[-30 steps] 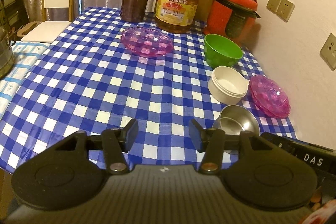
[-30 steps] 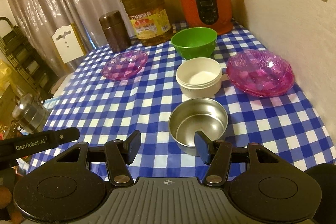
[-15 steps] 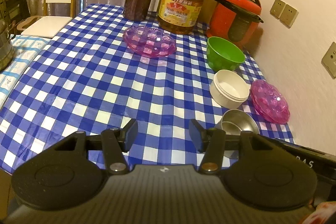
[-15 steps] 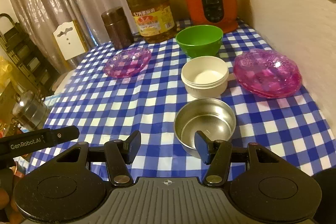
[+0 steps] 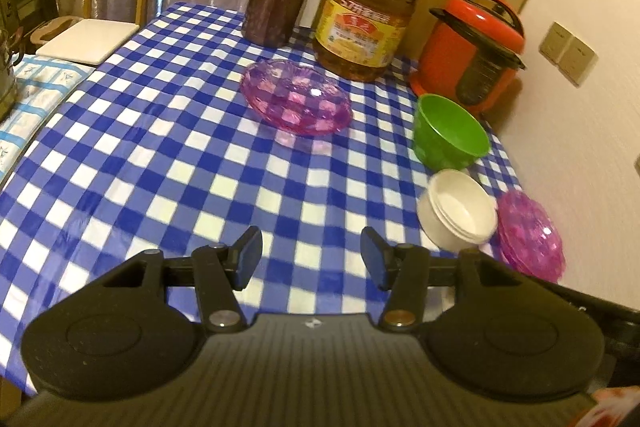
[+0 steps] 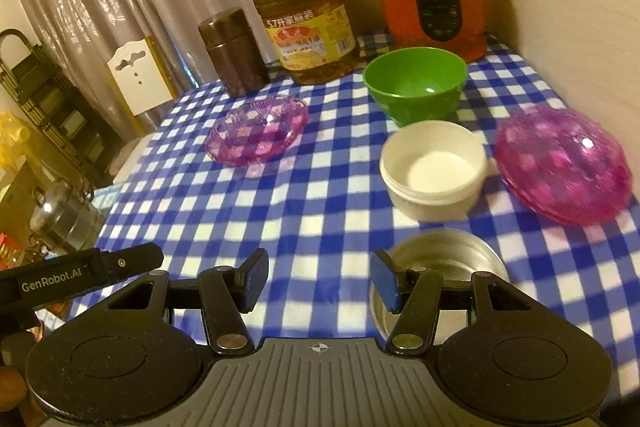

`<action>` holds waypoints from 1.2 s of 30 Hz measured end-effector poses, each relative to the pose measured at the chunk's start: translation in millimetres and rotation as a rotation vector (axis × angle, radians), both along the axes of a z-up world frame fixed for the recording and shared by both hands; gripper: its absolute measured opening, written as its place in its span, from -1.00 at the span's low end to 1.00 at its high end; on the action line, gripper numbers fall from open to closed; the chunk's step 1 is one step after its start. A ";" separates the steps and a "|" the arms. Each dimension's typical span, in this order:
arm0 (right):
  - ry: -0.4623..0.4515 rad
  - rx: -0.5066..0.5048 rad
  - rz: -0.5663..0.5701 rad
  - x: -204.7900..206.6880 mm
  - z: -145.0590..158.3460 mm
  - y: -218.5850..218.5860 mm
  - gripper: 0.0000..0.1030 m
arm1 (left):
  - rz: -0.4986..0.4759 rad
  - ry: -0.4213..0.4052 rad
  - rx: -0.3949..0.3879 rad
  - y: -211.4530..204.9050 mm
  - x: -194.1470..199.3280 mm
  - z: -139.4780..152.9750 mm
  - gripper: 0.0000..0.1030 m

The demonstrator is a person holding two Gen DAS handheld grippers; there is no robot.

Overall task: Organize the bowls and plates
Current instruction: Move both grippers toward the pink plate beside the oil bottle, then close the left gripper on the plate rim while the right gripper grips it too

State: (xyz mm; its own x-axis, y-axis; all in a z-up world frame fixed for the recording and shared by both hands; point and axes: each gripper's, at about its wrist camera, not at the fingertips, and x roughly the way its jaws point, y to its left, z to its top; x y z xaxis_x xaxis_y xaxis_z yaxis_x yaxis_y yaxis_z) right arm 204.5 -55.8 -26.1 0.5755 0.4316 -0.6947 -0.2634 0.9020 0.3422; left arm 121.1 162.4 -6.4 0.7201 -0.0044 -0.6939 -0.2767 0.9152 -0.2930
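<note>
Our left gripper [image 5: 311, 255] and right gripper [image 6: 319, 279] both gape, holding nothing. Just beyond the right one we see the steel bowl [image 6: 436, 259], then the white bowl [image 6: 434, 171], green bowl [image 6: 416, 83], pink plates [image 6: 560, 163] right.

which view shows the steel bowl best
The right wrist view. The round stainless steel bowl sits near the bottom there, its rim and inside showing, though the right gripper covers its near part. The left wrist view shows none of it: the left gripper body fills that corner.
</note>
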 end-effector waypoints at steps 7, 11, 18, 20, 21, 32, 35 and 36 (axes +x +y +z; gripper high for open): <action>0.010 0.019 0.014 56.2 -11.8 22.4 0.10 | 0.025 0.014 0.008 25.2 51.8 -16.3 -0.02; 0.020 0.031 0.009 88.7 -20.2 32.2 0.10 | 0.040 0.016 0.009 38.5 83.4 -28.9 -0.02; 0.032 0.043 0.012 135.9 -35.8 49.4 0.10 | 0.079 0.008 0.007 59.7 130.4 -47.5 -0.02; 0.037 0.049 0.007 146.7 -41.2 53.5 0.10 | 0.088 0.003 0.013 65.4 143.0 -54.9 -0.02; 0.042 0.052 0.006 152.9 -44.9 55.8 0.10 | 0.096 -0.002 0.005 69.7 149.8 -60.0 -0.02; 0.083 0.121 -0.016 210.5 -77.4 81.4 0.10 | 0.149 -0.021 -0.087 97.9 192.1 -95.1 -0.11; 0.087 0.092 -0.020 220.9 -86.3 90.5 0.10 | 0.159 -0.016 -0.114 103.5 200.6 -103.5 -0.13; 0.092 0.082 -0.024 224.7 -89.7 93.0 0.10 | 0.159 -0.016 -0.117 103.6 201.2 -104.0 -0.14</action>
